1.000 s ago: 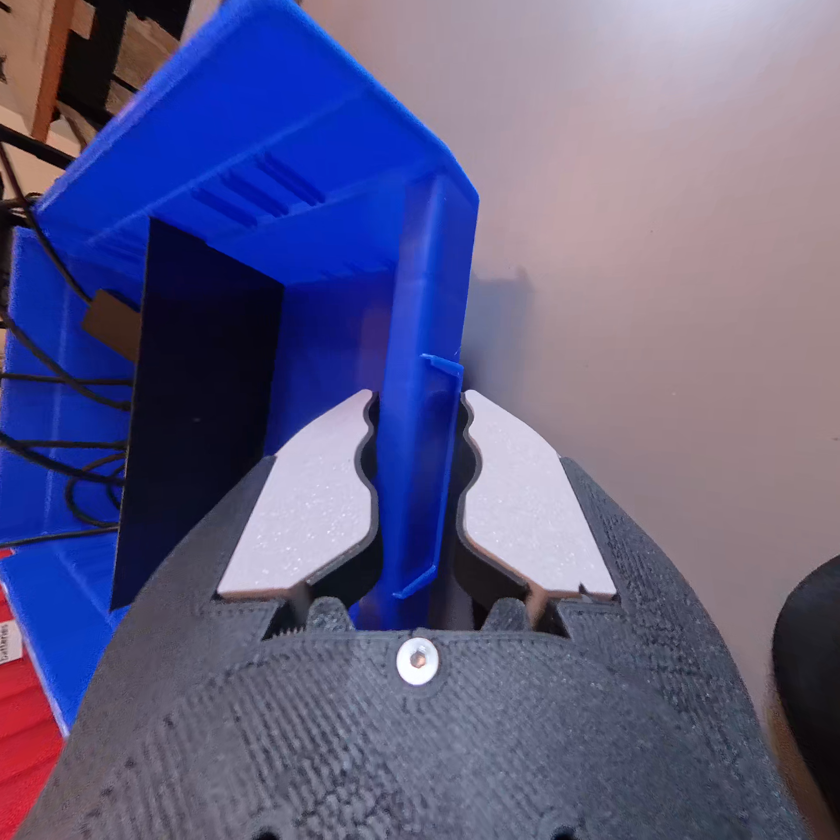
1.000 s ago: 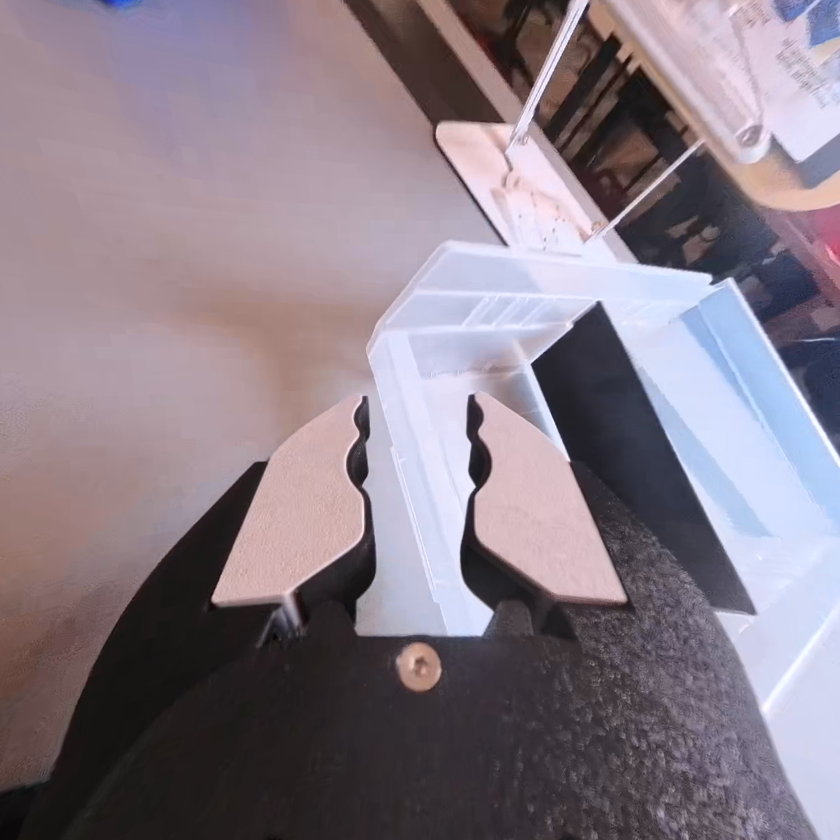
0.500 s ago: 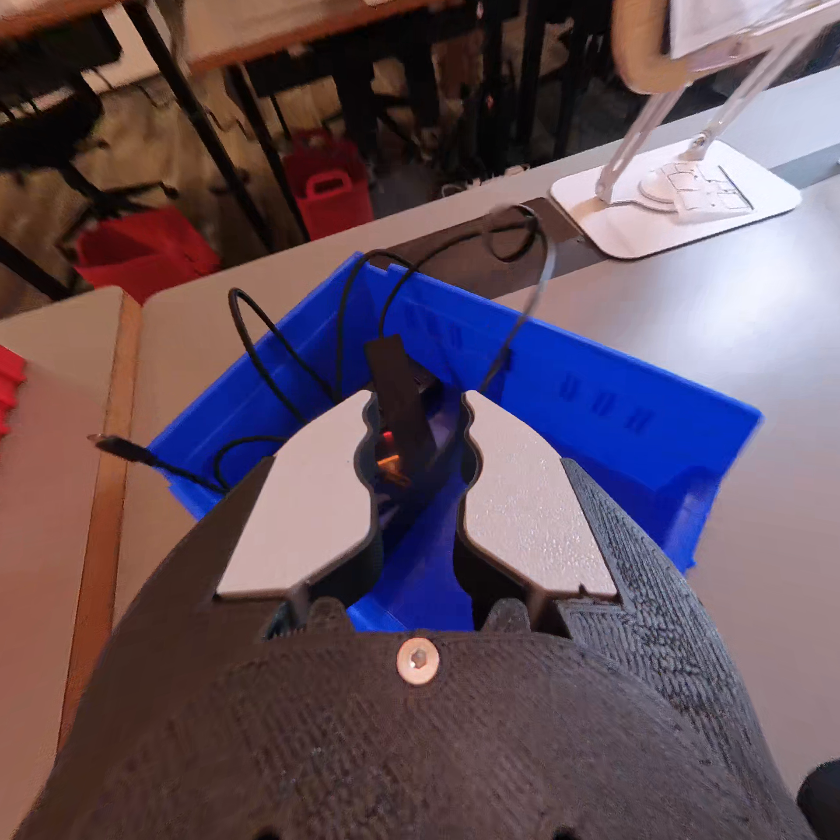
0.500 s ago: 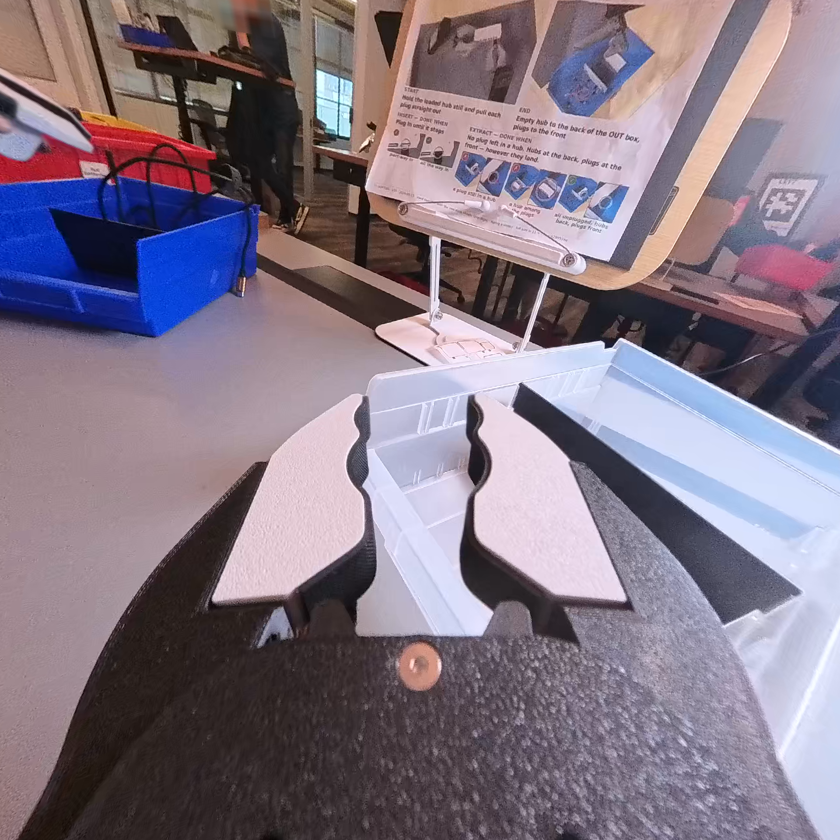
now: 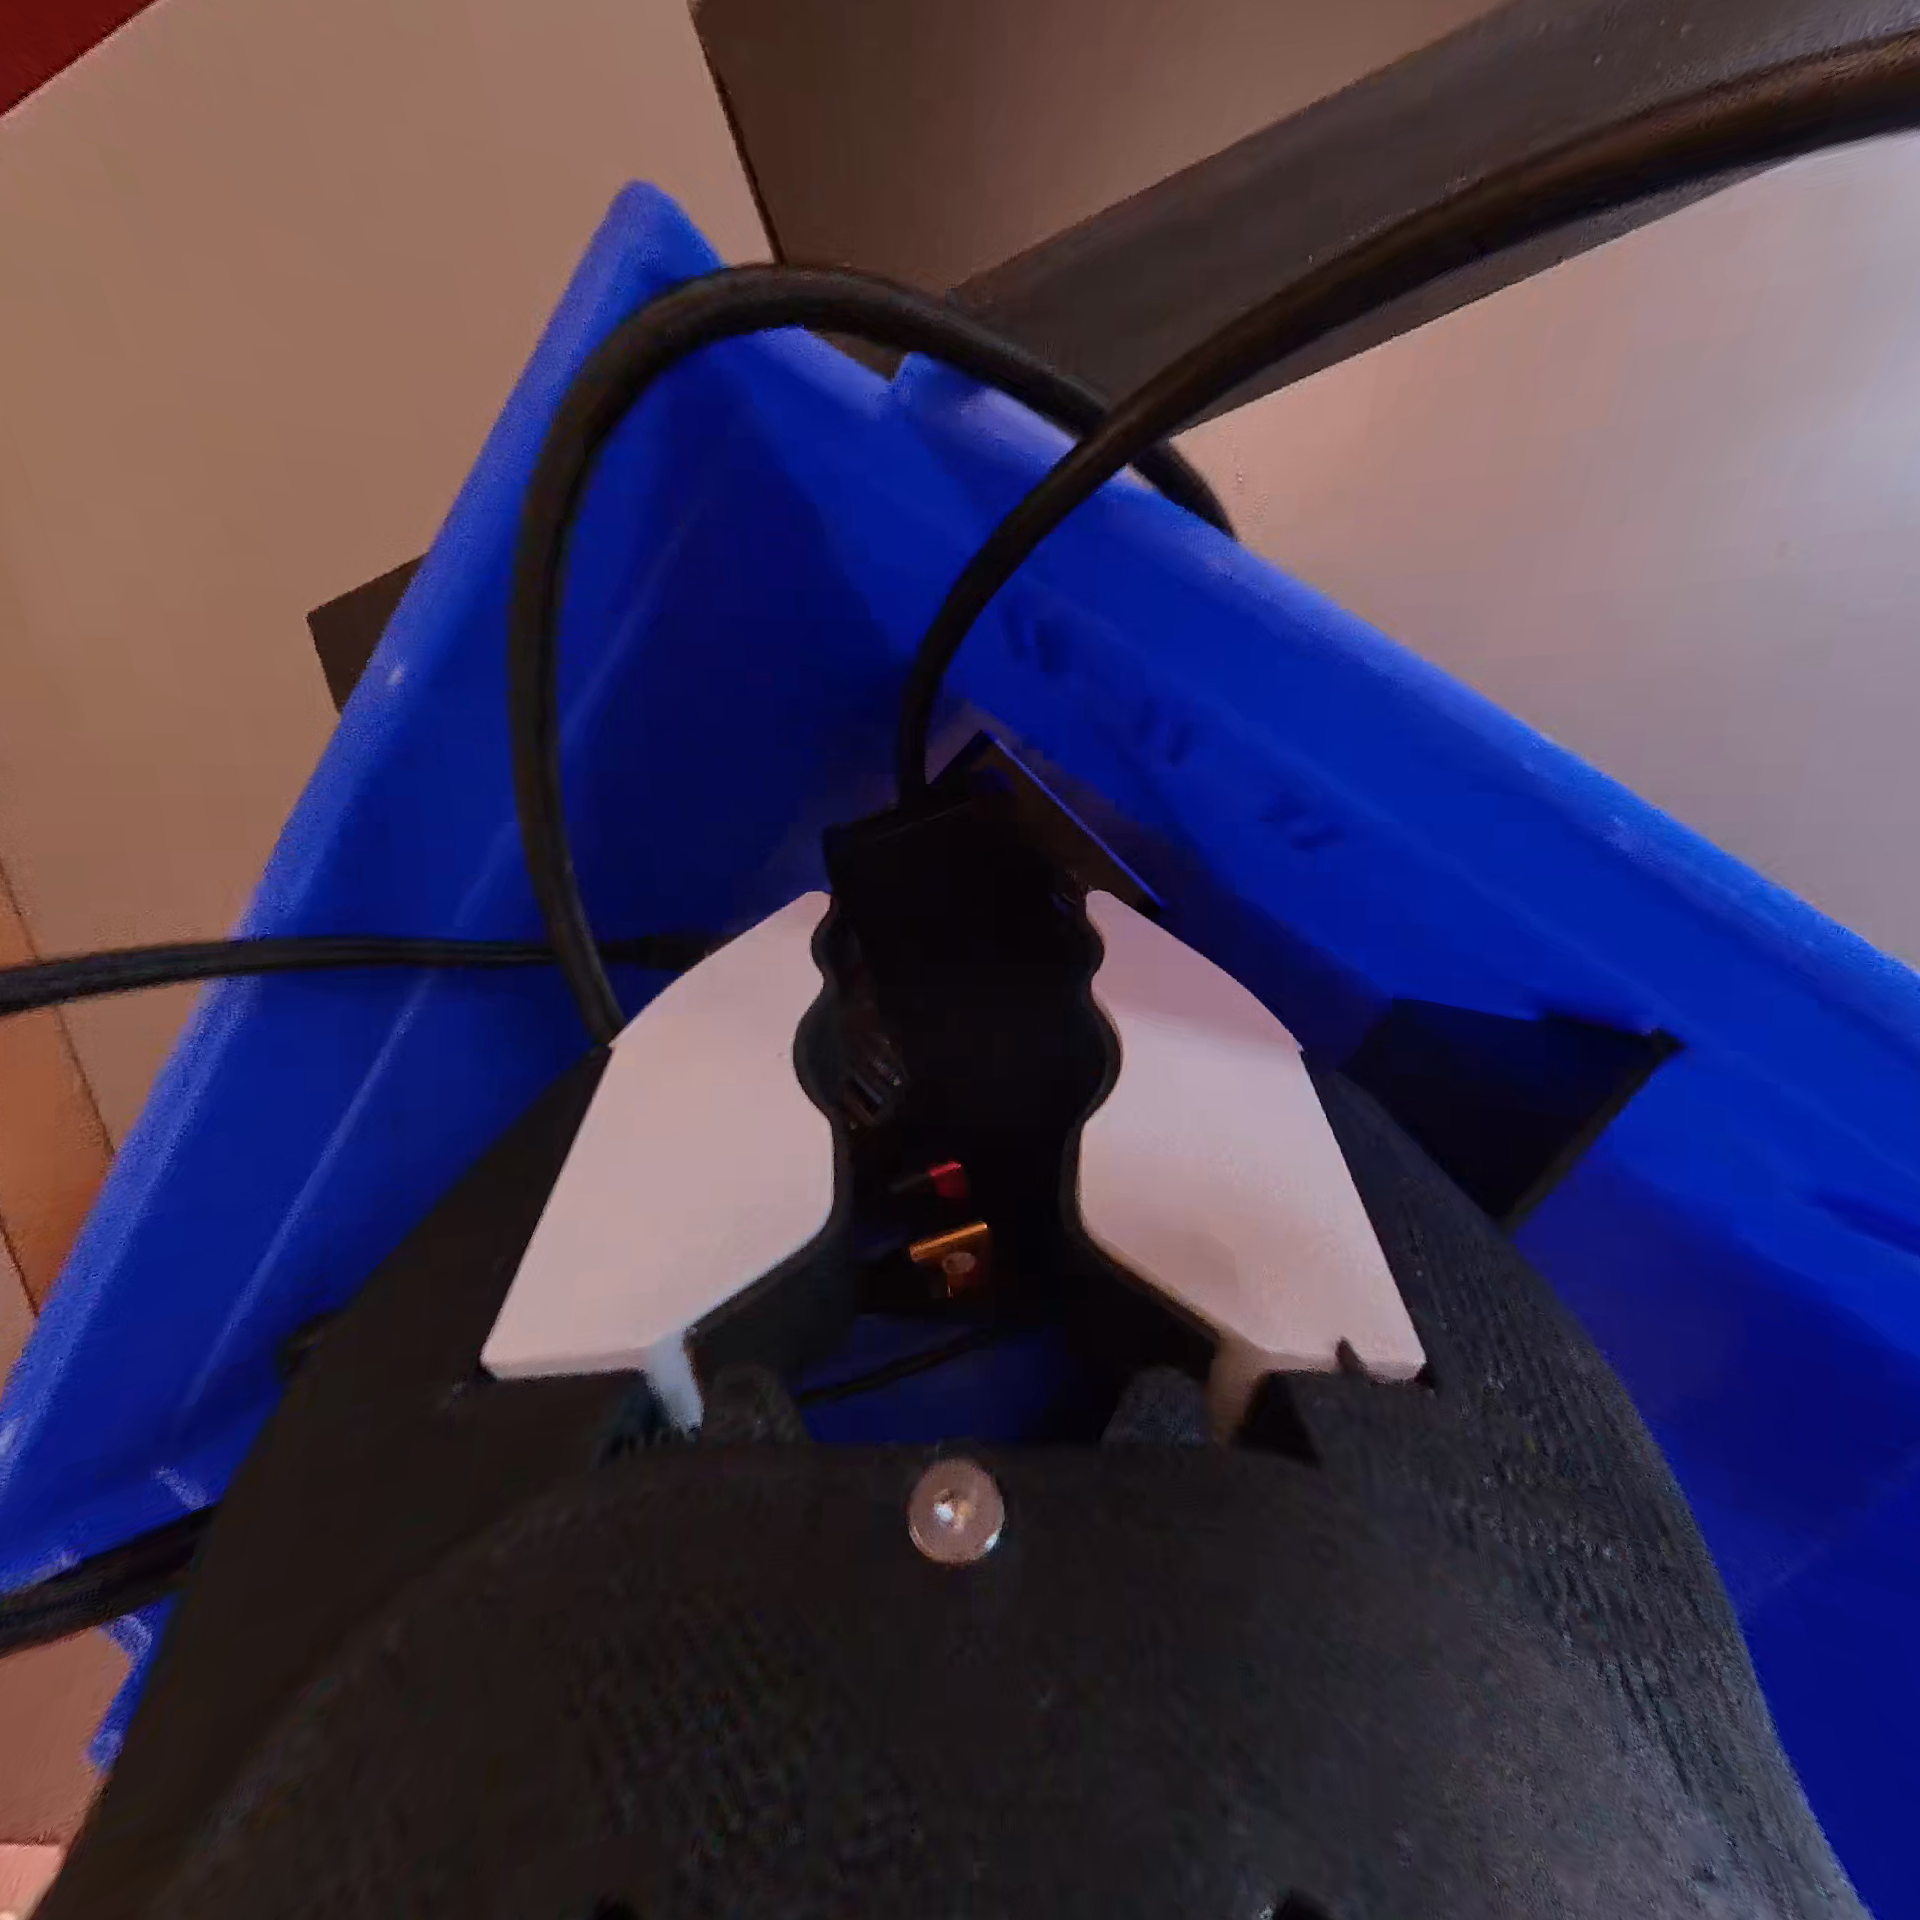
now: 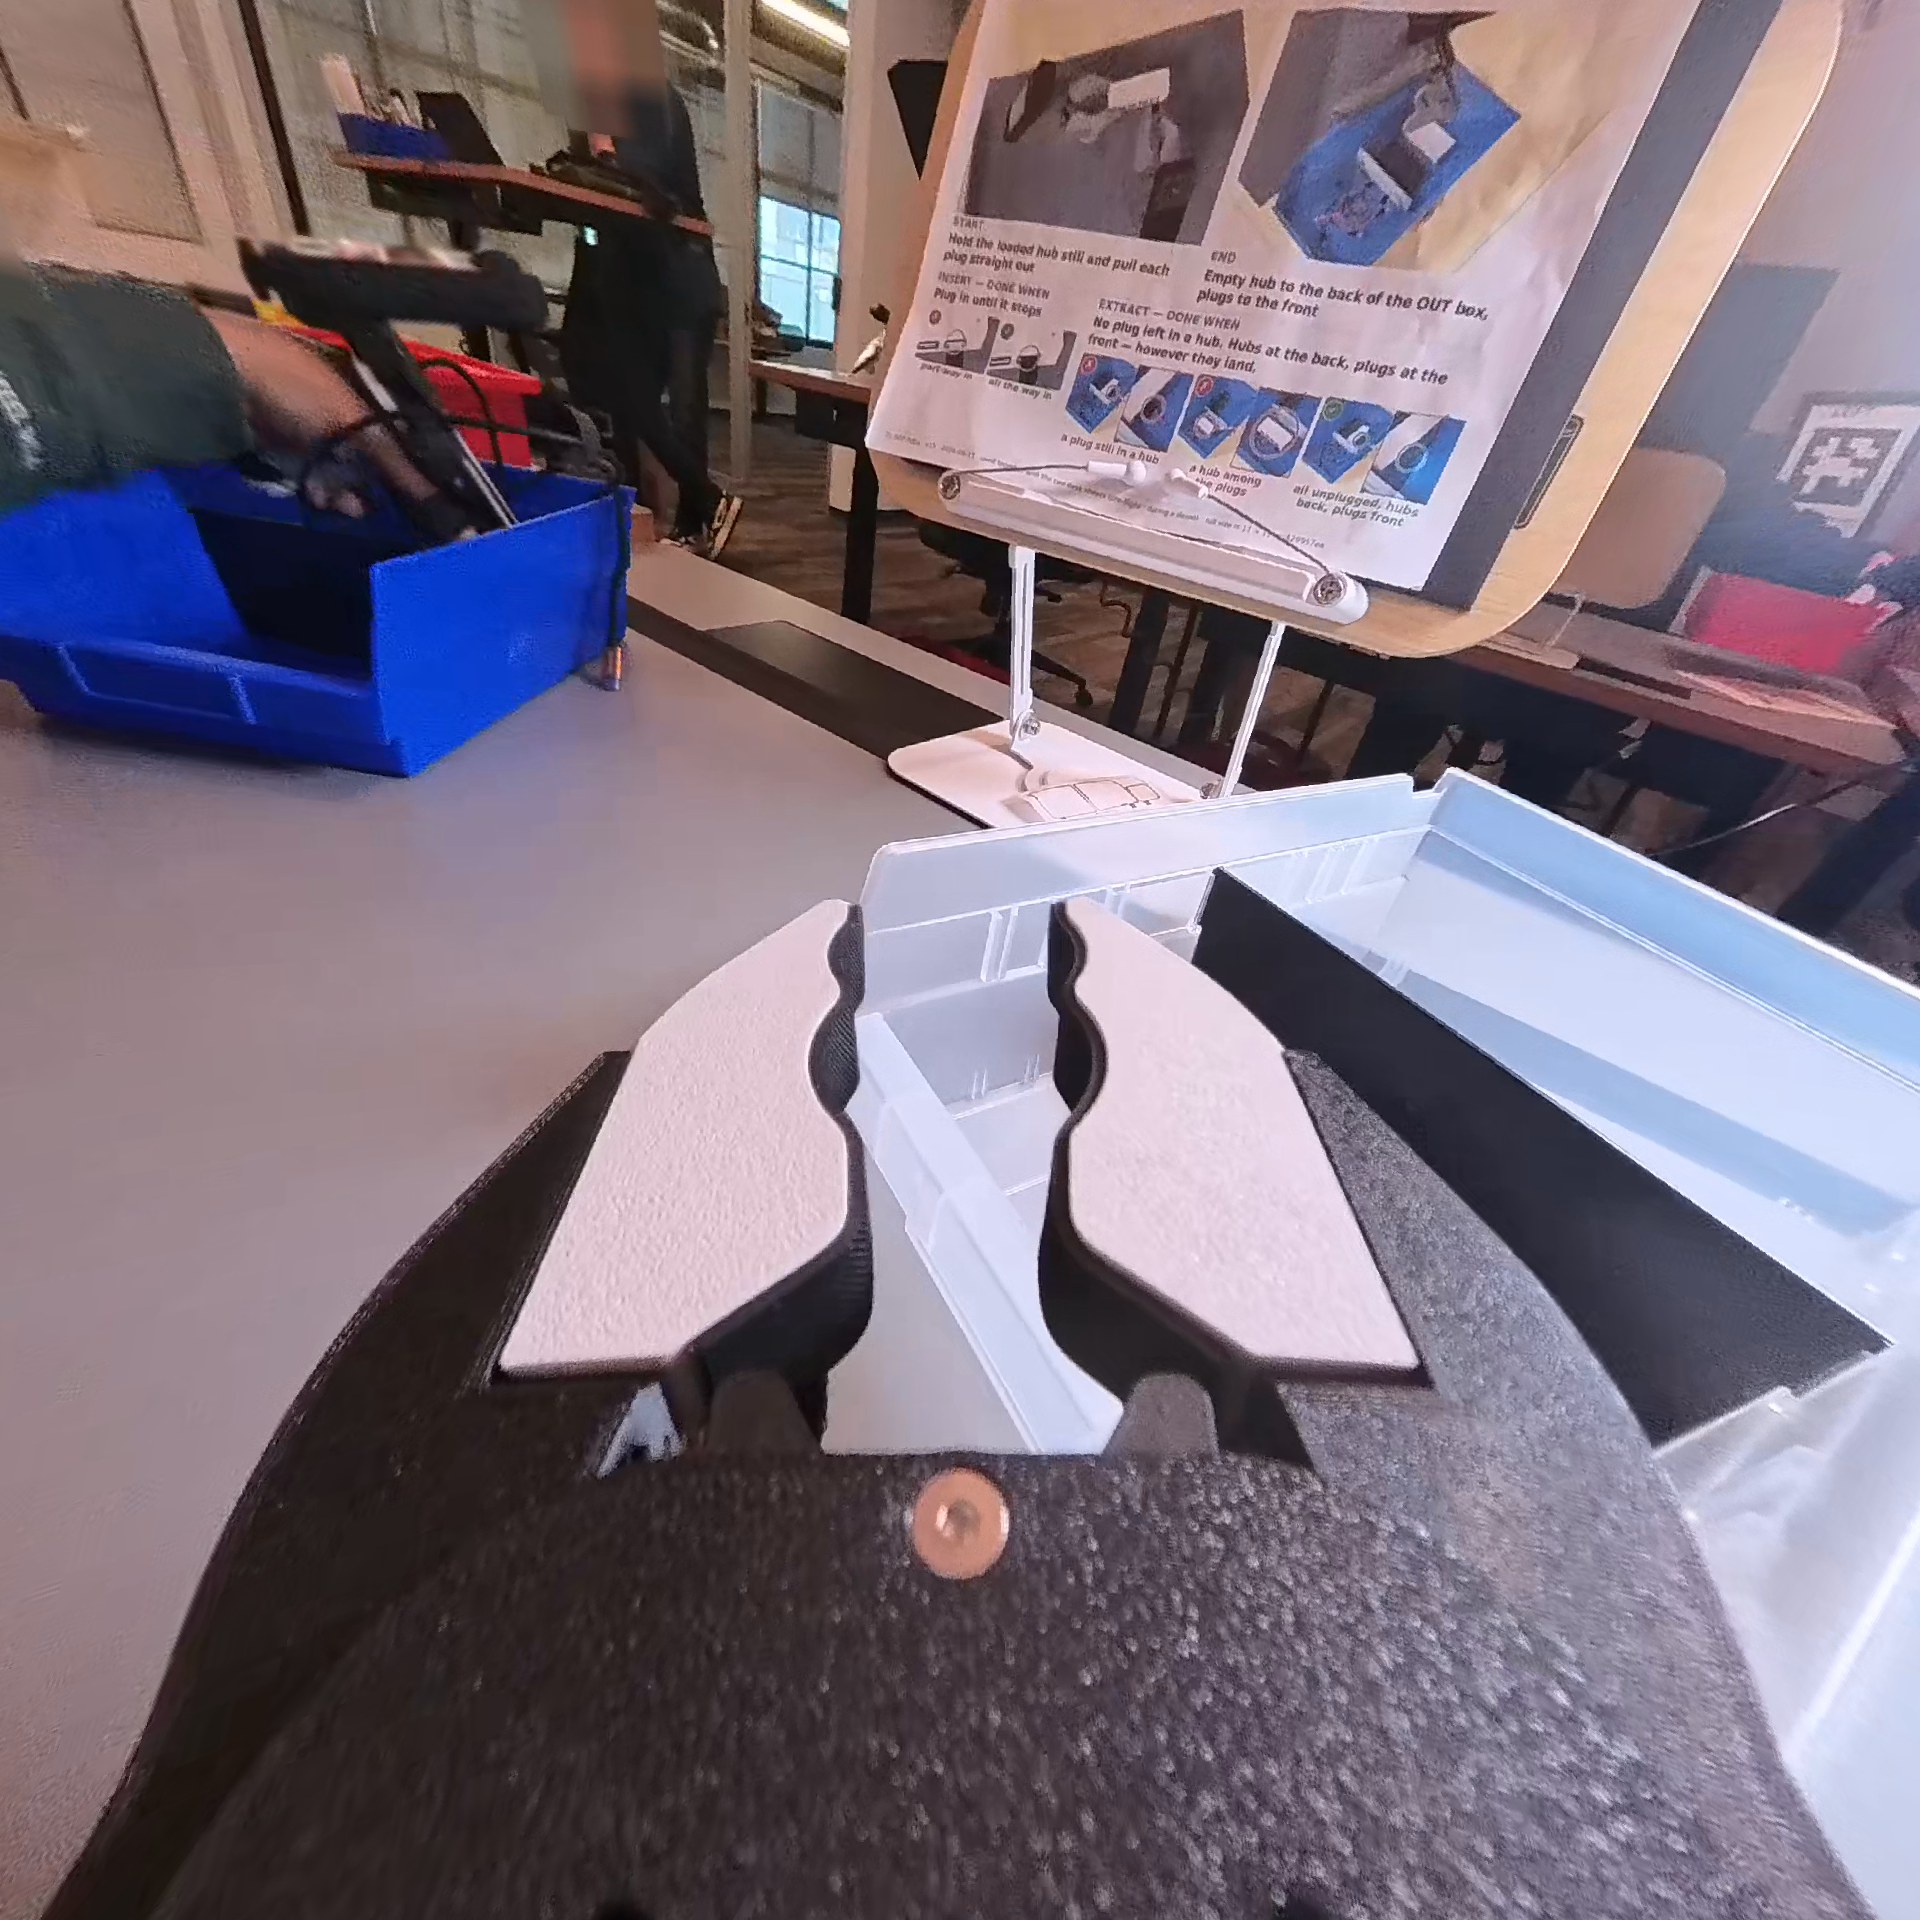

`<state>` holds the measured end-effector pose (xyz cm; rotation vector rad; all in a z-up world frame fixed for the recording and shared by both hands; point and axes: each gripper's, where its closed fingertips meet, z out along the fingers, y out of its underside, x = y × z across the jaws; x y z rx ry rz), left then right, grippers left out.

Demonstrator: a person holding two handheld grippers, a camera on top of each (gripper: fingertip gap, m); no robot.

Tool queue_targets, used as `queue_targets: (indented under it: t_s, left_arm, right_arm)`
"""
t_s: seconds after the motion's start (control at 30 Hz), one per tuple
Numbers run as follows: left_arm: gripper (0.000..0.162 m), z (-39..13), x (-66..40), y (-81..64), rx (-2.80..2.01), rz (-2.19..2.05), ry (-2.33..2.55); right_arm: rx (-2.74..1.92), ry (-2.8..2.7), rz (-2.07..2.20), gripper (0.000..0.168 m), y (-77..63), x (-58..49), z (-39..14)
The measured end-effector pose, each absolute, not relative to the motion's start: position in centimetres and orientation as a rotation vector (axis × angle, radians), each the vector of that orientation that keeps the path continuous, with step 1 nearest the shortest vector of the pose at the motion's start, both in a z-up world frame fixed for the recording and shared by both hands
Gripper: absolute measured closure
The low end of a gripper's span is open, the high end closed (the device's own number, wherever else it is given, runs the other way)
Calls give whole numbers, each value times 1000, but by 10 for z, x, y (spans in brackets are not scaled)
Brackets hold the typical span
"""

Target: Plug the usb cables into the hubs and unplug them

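Observation:
In the left wrist view my left gripper [image 5: 951,914] is down inside the blue bin [image 5: 1351,779]. Its fingers stand apart on either side of a black USB hub [image 5: 956,987], which fills the gap between them. A thin black cable [image 5: 540,727] loops up from the hub's far end, and a braided cable [image 5: 260,951] runs off to the left. My right gripper [image 6: 954,914] is open and empty, its fingers on either side of the near wall of a clear plastic bin [image 6: 1558,935]. The blue bin [image 6: 468,634] and the left gripper [image 6: 416,416] show far left.
A black divider [image 6: 1455,1091] stands across the clear bin, and another black divider [image 5: 1507,1101] stands in the blue bin. An instruction sheet on a white stand [image 6: 1195,260] is behind the clear bin. Grey tabletop [image 6: 312,987] lies between the bins. A person [image 6: 644,312] stands in the background. About 55 cm separates my left fingertips from my right.
My left gripper has dropped from above the blue bin down into it, so the hub now sits between its fingers. My right gripper has stayed over the clear bin's wall.

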<state>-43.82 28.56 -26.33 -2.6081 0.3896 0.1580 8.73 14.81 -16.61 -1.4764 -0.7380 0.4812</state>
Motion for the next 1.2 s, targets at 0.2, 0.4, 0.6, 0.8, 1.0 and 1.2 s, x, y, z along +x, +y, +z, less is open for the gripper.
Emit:
queue_targets:
  t_s: [0.2, 0.4, 0.6, 0.8, 1.0, 1.2]
  left_arm:
    - [122, -204, -442, 277, -2511, 162, 412]
    - [125, -70, -446, 246, -2178, 141, 355]
    - [127, 37, -391, 201, -1769, 1, 450]
    - [127, 62, -259, 123, -1399, -273, 775]
    - [127, 8, -126, 52, -1213, -595, 999]
    - [127, -76, -24, 26, -1234, -815, 1168]
  right_arm:
    - [-1445, -751, 474, 136, 142, 87, -161]
    - [-1407, -739, 522, 137, 136, 81, -150]
    - [-1383, -777, 503, 137, 126, 71, -149]
    - [-1354, -820, 549, 137, 113, 51, -147]
    - [-1184, -993, 589, 126, 62, -1, -131]
    - [-1110, -1091, 644, 106, 22, -44, -131]
